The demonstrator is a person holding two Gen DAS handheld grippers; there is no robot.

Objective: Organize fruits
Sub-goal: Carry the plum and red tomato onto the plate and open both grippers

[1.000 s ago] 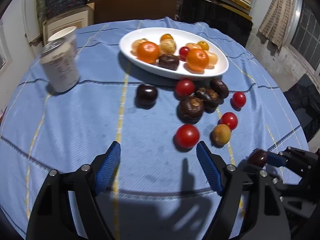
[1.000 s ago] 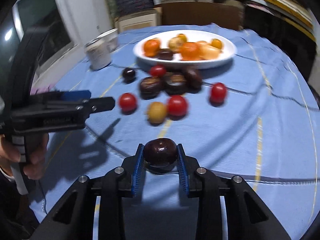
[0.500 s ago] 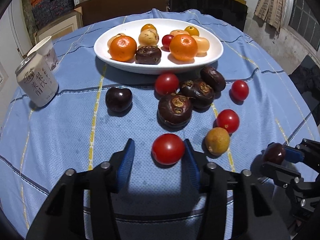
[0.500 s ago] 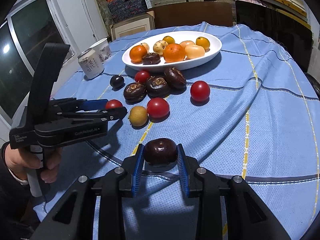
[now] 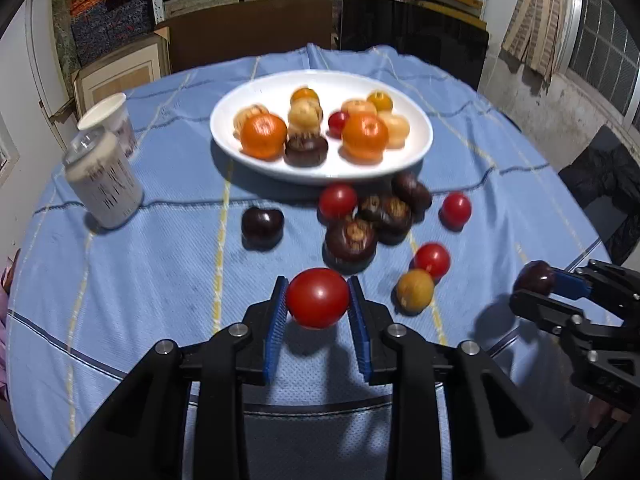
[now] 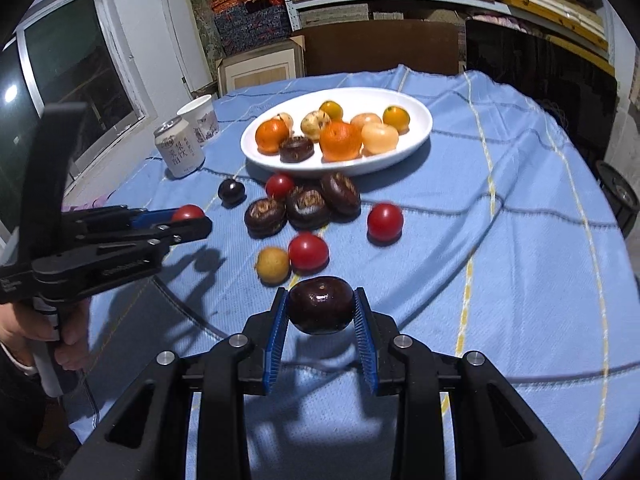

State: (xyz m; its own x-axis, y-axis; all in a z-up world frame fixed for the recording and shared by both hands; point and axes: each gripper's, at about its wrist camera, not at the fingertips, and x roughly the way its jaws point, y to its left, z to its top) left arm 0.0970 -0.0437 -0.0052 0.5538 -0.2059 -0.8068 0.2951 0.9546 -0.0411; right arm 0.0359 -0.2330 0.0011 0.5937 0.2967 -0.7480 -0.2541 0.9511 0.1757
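Your left gripper (image 5: 318, 300) has just been closing, and its blue ribbed pads now press on either side of the round, glossy red tomato (image 5: 318, 297), which hangs just clear of the blue checked tablecloth (image 5: 160, 272) with its shadow beneath. Your right gripper (image 6: 320, 312) is clamped on a dark brown, squat, shiny fruit (image 6: 321, 310) (perhaps a water chestnut, hard to say), also raised off the table.

The tomato looks light, smooth and thin-skinned, so it will likely slip or bruise if you squeeze harder; the hold across its widest part seems the sensible one. The dark fruit looks firmer and should tolerate the grip better.

From the left wrist view, the white oval ceramic plate (image 5: 416, 152) of oranges and pale fruits lies at 12 o'clock, well beyond the tomato, with loose tomatoes and dark fruits scattered between. Carry both high enough to clear them.
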